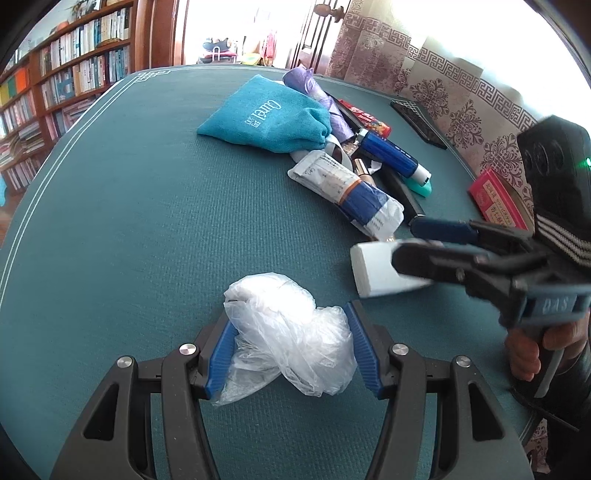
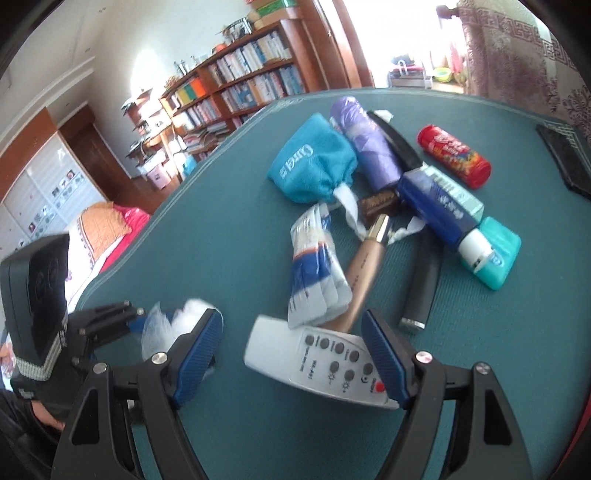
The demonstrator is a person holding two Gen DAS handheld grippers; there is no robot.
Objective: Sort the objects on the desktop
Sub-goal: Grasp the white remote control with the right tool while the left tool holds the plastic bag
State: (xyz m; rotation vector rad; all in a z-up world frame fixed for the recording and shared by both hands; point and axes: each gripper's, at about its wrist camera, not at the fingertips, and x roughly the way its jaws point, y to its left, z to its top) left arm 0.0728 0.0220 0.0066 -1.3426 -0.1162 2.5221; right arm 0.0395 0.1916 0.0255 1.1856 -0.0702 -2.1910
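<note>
A tall brown wooden bookcase [image 2: 236, 77] packed with books lines the far white wall [image 2: 92, 48]. Beside it, bright daylight pours through an open doorway [image 1: 236, 33]. A patterned mauve curtain [image 1: 436, 85] hangs along one side. A bed with orange and pink bedding [image 2: 107, 229] stands below dark wooden cabinets [image 2: 92, 158].

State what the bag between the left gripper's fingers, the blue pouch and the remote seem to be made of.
Crumpled bag: thin translucent plastic film, glossy, creased. Teal drawstring pouch: soft woven or knitted cloth, matte, with a visible weave. White remote control: apparently hard moulded plastic, smooth, with grey, probably rubber, buttons.
</note>
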